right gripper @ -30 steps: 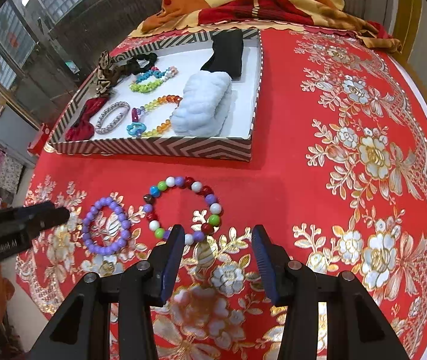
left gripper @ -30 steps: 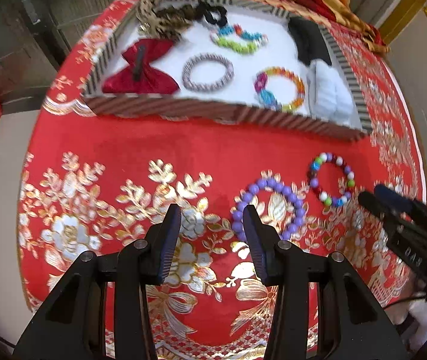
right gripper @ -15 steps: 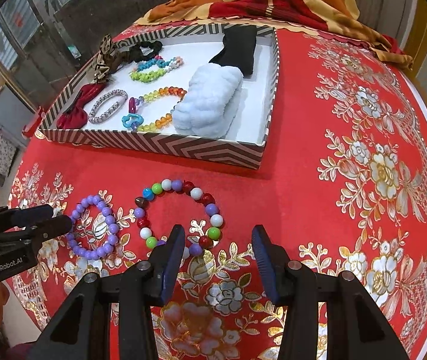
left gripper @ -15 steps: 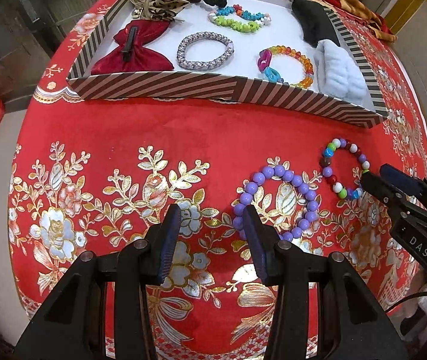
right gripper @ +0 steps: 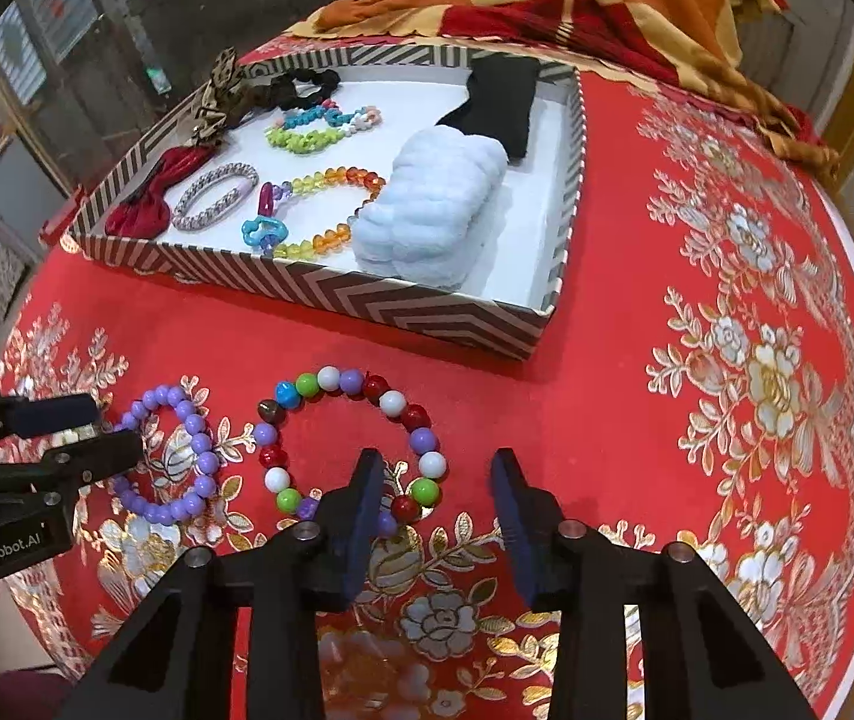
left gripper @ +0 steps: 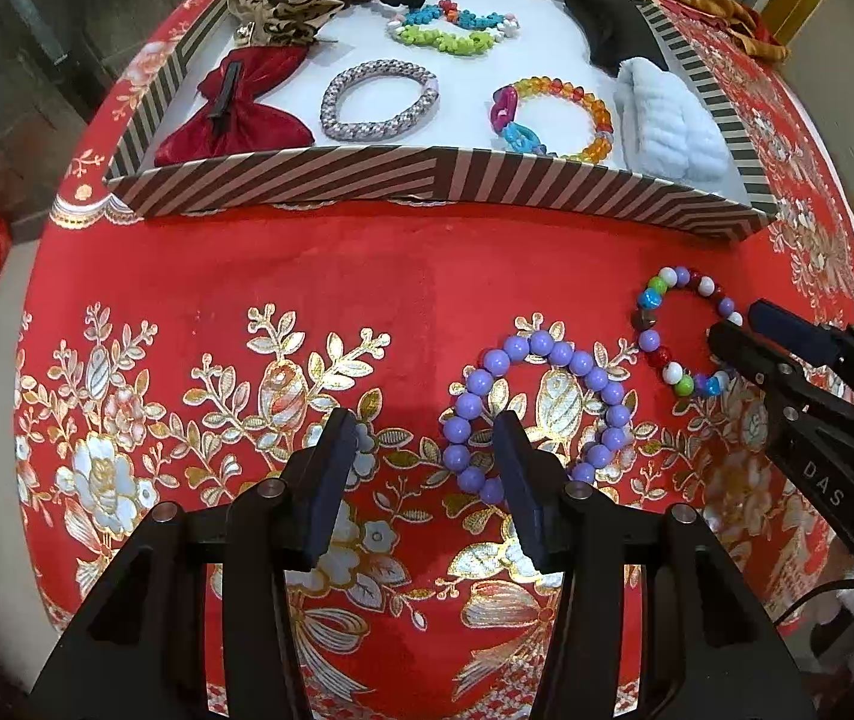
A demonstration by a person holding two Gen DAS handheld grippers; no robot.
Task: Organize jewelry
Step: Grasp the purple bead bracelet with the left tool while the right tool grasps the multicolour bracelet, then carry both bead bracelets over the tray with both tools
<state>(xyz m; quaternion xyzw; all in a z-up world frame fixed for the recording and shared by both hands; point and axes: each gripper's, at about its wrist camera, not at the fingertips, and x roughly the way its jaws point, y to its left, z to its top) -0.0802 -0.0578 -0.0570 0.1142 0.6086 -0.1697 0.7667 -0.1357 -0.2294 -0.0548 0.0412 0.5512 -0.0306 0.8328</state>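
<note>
The round counter (right gripper: pixel 607 396), covered with a red cloth with gold flowers, carries a shallow striped cardboard tray (right gripper: pixel 427 315) at its far side; inside the tray lie already several bracelets, a red bow clip, a fluffy pale blue piece and a black cloth piece. Two bracelets are not yet in it, so the step in hand seems to be the picking of these two from the cloth in front of the tray. The left gripper (left gripper: pixel 423 468) hangs over the purple round-bead bracelet (left gripper: pixel 538 408); its jaws are opening, with the near-left part of the ring beside its right finger, and no bead is pressed. The right gripper (right gripper: pixel 436 495) stands at the near-right part of the multicoloured bead bracelet (right gripper: pixel 354 441); its jaws are closing, a few beads lie between them, but the pads do not press on them yet. The next move probably calls for lowering each gripper until one strand of beads sits between the pads, then closing and lifting toward the tray.
</note>
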